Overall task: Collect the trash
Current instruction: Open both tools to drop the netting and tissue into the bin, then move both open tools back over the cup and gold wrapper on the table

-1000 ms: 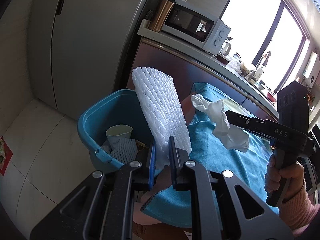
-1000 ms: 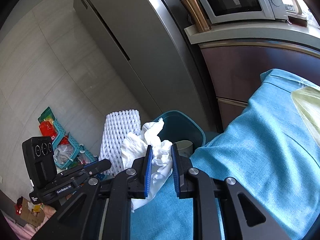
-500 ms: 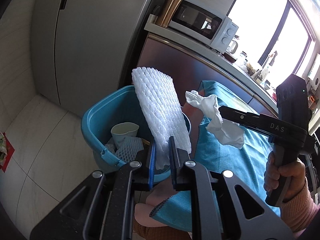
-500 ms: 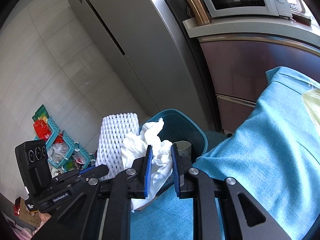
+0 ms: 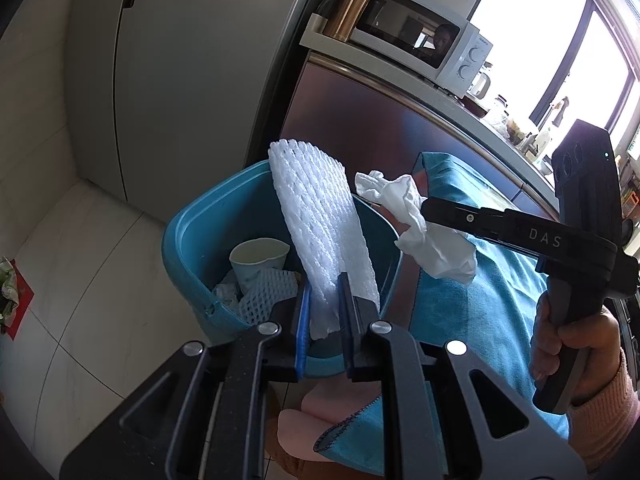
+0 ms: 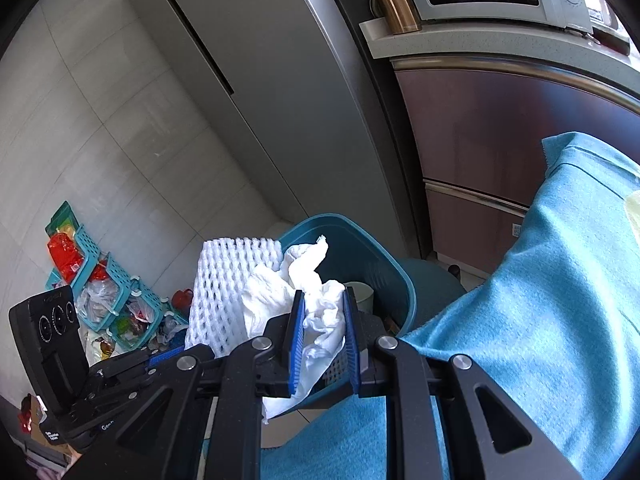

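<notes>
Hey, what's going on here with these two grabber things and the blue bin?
A person is clearing trash into a blue bin. The left gripper is shut on a white foam net, held above the bin. The right gripper is shut on a crumpled tissue near the rim. A paper cup and another foam net already lie inside. Neither item is released yet.

Two foam nets (image 5: 320, 228), one crumpled tissue (image 5: 424, 228), one paper cup (image 5: 258, 258), one blue bin (image 5: 200, 240), one microwave (image 5: 420, 48)

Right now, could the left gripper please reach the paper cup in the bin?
Probably not: the left gripper is shut on the foam net, so its jaws are occupied. The cup sits unobstructed in the open bin just below.
</notes>
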Motion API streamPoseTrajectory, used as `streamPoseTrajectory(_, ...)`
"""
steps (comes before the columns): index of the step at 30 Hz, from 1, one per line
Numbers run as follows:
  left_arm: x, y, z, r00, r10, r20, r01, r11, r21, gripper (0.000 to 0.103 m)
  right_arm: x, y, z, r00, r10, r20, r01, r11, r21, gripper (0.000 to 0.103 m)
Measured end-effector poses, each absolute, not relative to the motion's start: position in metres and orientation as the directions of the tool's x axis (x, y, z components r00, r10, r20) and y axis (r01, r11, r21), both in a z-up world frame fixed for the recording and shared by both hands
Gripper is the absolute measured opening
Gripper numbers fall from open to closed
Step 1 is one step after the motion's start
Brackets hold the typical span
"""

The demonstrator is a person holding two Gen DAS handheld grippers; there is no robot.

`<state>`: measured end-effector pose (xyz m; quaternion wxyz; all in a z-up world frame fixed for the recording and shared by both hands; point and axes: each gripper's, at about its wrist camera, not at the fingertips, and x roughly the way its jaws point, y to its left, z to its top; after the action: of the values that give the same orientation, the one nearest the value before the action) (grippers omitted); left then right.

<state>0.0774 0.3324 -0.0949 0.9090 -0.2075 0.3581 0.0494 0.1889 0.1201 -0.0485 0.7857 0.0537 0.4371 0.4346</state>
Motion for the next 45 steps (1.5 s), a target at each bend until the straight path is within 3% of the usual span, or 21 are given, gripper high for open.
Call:
streamPoseTrajectory(13,0.103,0.338,-0.127,0.697,-0.093,-0.711,-0.269,0.885,-0.380,0.013,0.196,0.140,-0.064,0.232,0.694,-0.682,-0.597,0.655,0.464,0.026)
streamPoseTrajectory(27,0.116,0.338,-0.150,0.675,-0.083,-0.733,-0.290,0.884,-0.368,0.025,0.200,0.122,-0.068,0.225,0.718,-0.659,-0.595,0.637,0.491,0.028)
streamPoseTrajectory(38,0.089,0.309,-0.108,0.757,-0.071,-0.649,-0.185,0.931,-0.316,0.034,0.174,0.055,-0.043,0.286,0.747,-0.600,-0.640,0.615,0.461,0.035)
streamPoseTrajectory(45,0.083,0.266,-0.080,0.787,-0.164,-0.595,-0.040,0.948,-0.315,0.034,0.166,-0.054,-0.030,0.430,0.701,-0.569,-0.541,0.705,0.458,0.036)
